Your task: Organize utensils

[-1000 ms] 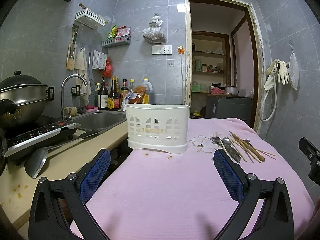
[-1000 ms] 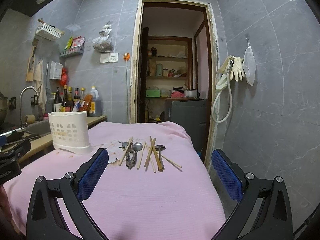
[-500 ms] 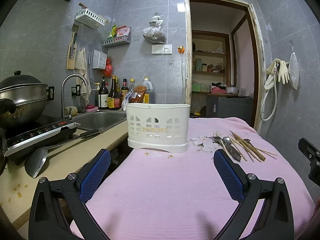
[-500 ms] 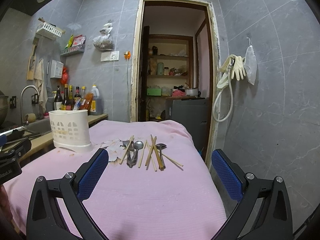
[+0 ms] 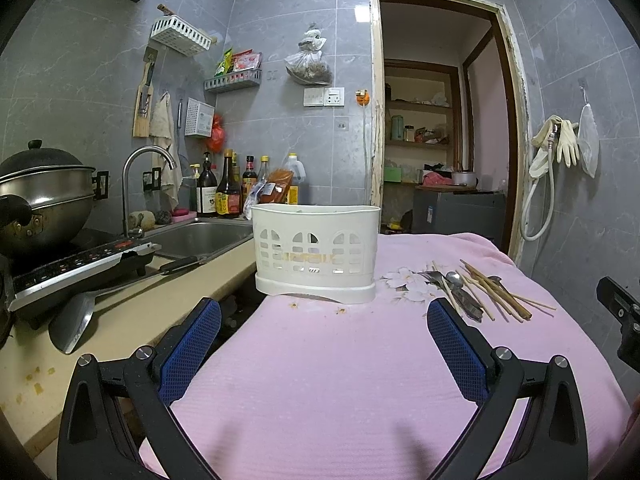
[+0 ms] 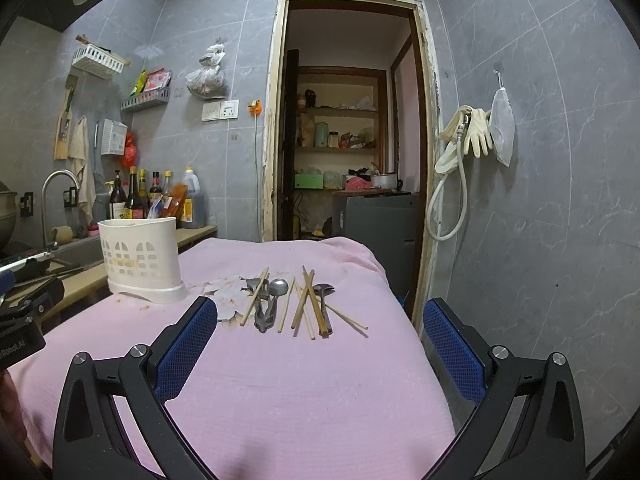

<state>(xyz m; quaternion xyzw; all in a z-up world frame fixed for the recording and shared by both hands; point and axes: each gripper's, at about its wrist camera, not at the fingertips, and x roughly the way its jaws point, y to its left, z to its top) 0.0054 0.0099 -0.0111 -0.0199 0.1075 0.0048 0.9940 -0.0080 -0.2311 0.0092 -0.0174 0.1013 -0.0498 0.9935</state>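
A white slotted utensil holder (image 5: 316, 254) stands upright on the pink cloth (image 5: 340, 380) and also shows in the right wrist view (image 6: 140, 264). Several wooden chopsticks (image 6: 306, 302) and metal spoons (image 6: 270, 304) lie loose on the cloth to the holder's right; they also show in the left wrist view (image 5: 476, 292). My left gripper (image 5: 324, 344) is open and empty, facing the holder from a short way back. My right gripper (image 6: 320, 344) is open and empty, just short of the utensils.
A counter (image 5: 132, 312) on the left carries a cooktop (image 5: 80, 264), a pot (image 5: 40, 196), a spatula (image 5: 76, 320), a sink (image 5: 200, 236) and sauce bottles (image 5: 228, 188). An open doorway (image 6: 348, 120) is behind the table. The tiled wall (image 6: 540, 200) is close on the right.
Both grippers have shifted only slightly; the right one has drawn a little nearer to the utensils. Both stay open and nothing on the cloth has moved.
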